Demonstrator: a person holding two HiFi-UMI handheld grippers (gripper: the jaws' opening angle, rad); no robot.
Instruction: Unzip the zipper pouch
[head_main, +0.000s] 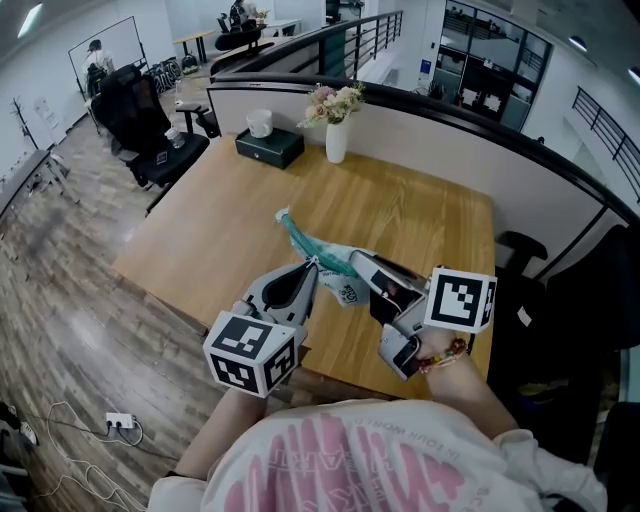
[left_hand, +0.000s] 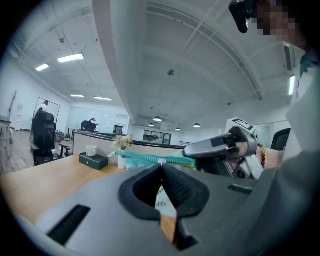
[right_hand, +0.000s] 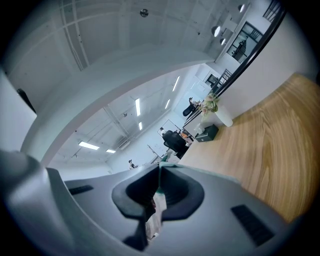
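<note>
The zipper pouch (head_main: 345, 290) is soft white printed fabric with a teal toothed zipper band (head_main: 300, 238), held up over the wood-grain worktop (head_main: 420, 215). The left gripper (head_main: 313, 266) has its ribbed fingers pressed together, pinching the pouch's top edge. The right gripper (head_main: 356, 262) has its fingers clamped on the teal edge, with white fabric hanging below.

**Bare counter ahead, clutter at the far edge**

Ahead and left of both jaws the counter (head_main: 220, 230) lies bare. Well beyond them, a vase (head_main: 337, 140) and a box (head_main: 268, 147) stand near the far edge. The pouch (head_main: 318, 252), pinched in both jaws, fills the gap between them.
</note>
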